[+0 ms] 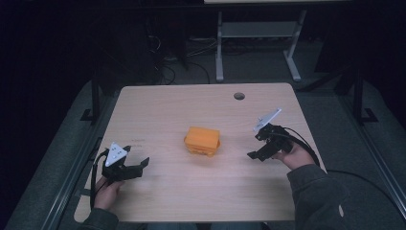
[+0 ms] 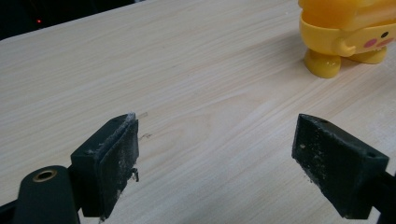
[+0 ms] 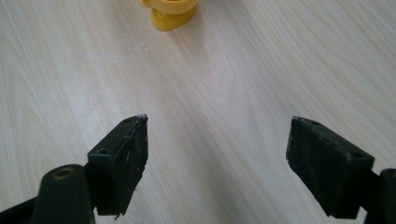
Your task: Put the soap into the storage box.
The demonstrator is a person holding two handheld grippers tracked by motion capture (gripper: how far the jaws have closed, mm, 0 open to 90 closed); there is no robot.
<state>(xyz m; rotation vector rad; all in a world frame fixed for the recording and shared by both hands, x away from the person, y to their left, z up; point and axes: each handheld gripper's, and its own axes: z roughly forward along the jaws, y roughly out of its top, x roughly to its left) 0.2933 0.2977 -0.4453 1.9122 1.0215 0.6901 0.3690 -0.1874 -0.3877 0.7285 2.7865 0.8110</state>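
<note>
An orange-yellow toy box (image 1: pixel 202 140) with small feet and a cartoon face stands in the middle of the wooden table (image 1: pixel 191 105). My left gripper (image 1: pixel 138 165) rests near the table's front left, open and empty, its jaws pointing right toward the toy. In the left gripper view the toy (image 2: pixel 348 32) sits at the top right, well beyond my jaws (image 2: pixel 217 163). My right gripper (image 1: pixel 256 148) hovers at the right of the toy, open and empty. The right gripper view shows a foot of the toy (image 3: pixel 172 13) at the top edge, far ahead of my jaws (image 3: pixel 217 161).
A round cable hole (image 1: pixel 239 96) lies near the table's far edge. A black cable (image 1: pixel 306 143) trails from the right gripper off the table's right side. Behind the table stand a desk frame (image 1: pixel 258 33) and loose cables on the dark floor.
</note>
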